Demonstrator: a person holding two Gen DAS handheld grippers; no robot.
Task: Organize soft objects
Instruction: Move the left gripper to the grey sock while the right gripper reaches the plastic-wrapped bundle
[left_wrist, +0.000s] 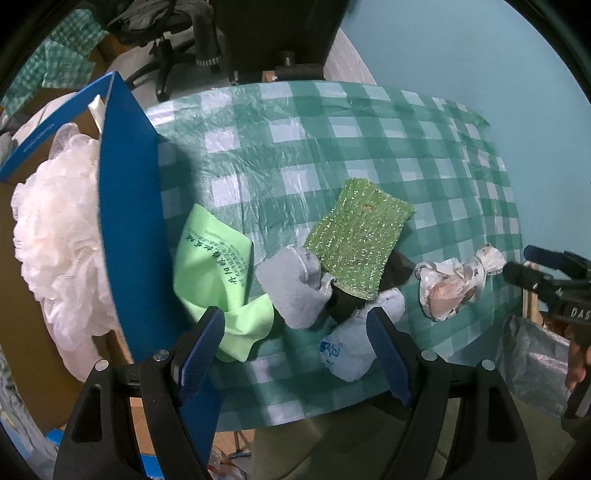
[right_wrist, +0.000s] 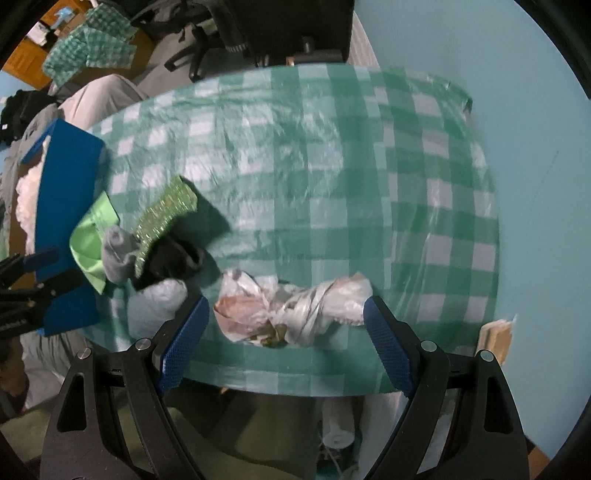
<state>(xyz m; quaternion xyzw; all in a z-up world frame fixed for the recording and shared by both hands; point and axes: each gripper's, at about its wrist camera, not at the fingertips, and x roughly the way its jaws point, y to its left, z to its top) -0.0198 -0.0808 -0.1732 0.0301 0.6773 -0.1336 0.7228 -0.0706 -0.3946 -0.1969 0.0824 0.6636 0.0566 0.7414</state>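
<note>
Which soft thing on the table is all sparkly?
The green glittery sponge, lying atop the pile. The light green cloth and grey sock beside it look plain.

Home workroom: office chair (left_wrist: 192, 48), checked tablecloth (left_wrist: 332, 147)

green cloth (left_wrist: 214, 273): 1 | glitter scrub pad (left_wrist: 356, 240): 1 | grey socks (left_wrist: 295, 288): 1 | knotted plastic bag (right_wrist: 291, 314): 1 | white mesh pouf (left_wrist: 55, 240): 1 | blue box (left_wrist: 129, 221): 1 | claws: 2
</note>
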